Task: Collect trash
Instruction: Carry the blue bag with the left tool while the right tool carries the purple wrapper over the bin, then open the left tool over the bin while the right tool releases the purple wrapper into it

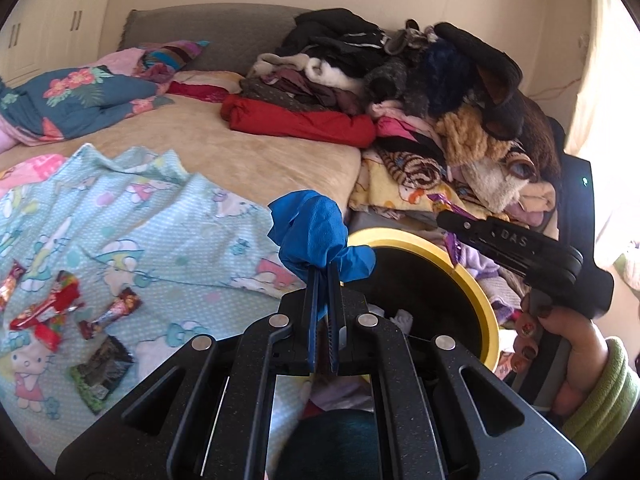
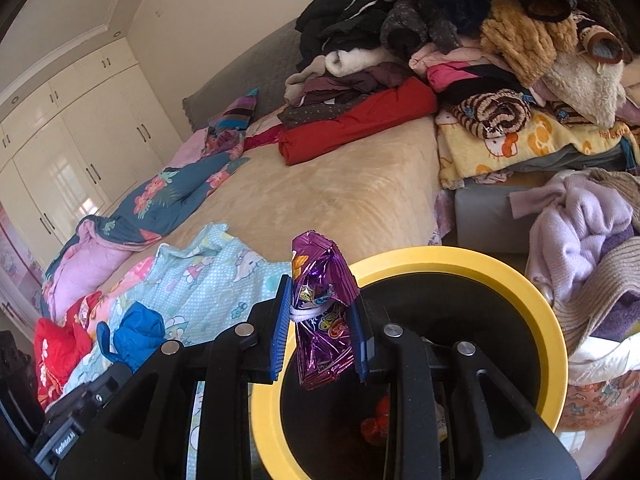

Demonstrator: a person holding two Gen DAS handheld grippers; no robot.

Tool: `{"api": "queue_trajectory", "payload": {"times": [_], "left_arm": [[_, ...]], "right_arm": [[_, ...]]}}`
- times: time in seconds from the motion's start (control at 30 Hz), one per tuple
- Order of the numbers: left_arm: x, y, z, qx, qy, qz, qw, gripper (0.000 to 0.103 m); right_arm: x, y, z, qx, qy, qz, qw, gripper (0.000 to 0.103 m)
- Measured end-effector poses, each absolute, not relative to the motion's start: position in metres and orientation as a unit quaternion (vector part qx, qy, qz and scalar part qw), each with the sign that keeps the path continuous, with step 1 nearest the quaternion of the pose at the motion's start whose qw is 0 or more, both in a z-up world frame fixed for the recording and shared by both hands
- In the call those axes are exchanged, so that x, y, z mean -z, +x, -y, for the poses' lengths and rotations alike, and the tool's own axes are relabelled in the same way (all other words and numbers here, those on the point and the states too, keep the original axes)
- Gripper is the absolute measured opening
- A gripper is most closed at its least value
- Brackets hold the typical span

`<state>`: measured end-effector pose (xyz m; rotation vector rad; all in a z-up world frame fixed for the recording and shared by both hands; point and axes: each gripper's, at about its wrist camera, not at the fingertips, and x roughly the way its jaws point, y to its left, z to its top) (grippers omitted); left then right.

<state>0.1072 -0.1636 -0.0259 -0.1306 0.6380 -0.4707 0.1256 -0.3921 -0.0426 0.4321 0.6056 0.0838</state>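
Left gripper (image 1: pixel 323 276) pinches a crumpled blue glove (image 1: pixel 316 232) beside the yellow-rimmed black bin (image 1: pixel 482 304). Right gripper (image 2: pixel 320 328), fingers spread partway, holds a crinkled purple foil wrapper (image 2: pixel 322 312) over that bin's opening.

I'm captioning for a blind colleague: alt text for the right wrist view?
The right hand-held gripper holds a crumpled purple wrapper over a yellow-rimmed bin beside a cluttered bed with piled clothes.
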Motion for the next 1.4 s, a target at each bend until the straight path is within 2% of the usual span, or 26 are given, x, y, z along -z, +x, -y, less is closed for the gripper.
{"api": "queue_trajectory", "payload": {"times": [0.93, 1.03, 1.1, 1.13, 1.17, 1.23, 1.27, 1.3, 1.33, 1.37, 1.4], "left_arm": [[0.085, 0.121, 0.268, 0.321, 0.018, -0.397, 0.860, 0.001], [0.089, 0.126, 0.270, 0.320, 0.015, -0.403, 0.857, 0.001], [0.091, 0.131, 0.267, 0.313, 0.007, -0.407, 0.858, 0.002], [0.091, 0.133, 0.264, 0.306, 0.002, -0.407, 0.860, 0.010], [0.091, 0.133, 0.261, 0.302, -0.001, -0.407, 0.862, 0.029], [0.089, 0.133, 0.252, 0.287, -0.008, -0.402, 0.870, 0.053], [0.086, 0.132, 0.247, 0.280, -0.012, -0.395, 0.875, 0.053], [0.084, 0.130, 0.240, 0.276, -0.015, -0.390, 0.878, 0.055], [0.082, 0.129, 0.235, 0.272, -0.018, -0.386, 0.881, 0.064], [0.078, 0.127, 0.227, 0.265, -0.025, -0.375, 0.888, 0.080], [0.076, 0.127, 0.224, 0.260, -0.028, -0.369, 0.892, 0.086]], "right_arm": [[0.076, 0.136, 0.451, 0.006, 0.271, -0.326, 0.905, 0.025], [0.080, 0.140, 0.451, 0.004, 0.275, -0.337, 0.901, 0.029], [0.084, 0.141, 0.451, 0.006, 0.279, -0.341, 0.897, 0.036], [0.085, 0.142, 0.451, 0.007, 0.282, -0.344, 0.896, 0.041], [0.085, 0.143, 0.450, 0.009, 0.283, -0.345, 0.895, 0.051], [0.086, 0.143, 0.448, 0.013, 0.280, -0.346, 0.896, 0.052], [0.086, 0.144, 0.447, 0.014, 0.278, -0.347, 0.896, 0.052], [0.085, 0.145, 0.445, 0.013, 0.276, -0.348, 0.896, 0.057], [0.084, 0.145, 0.444, 0.012, 0.276, -0.347, 0.896, 0.061], [0.083, 0.144, 0.442, 0.013, 0.273, -0.344, 0.898, 0.064], [0.082, 0.144, 0.440, 0.014, 0.268, -0.342, 0.900, 0.065]]}}
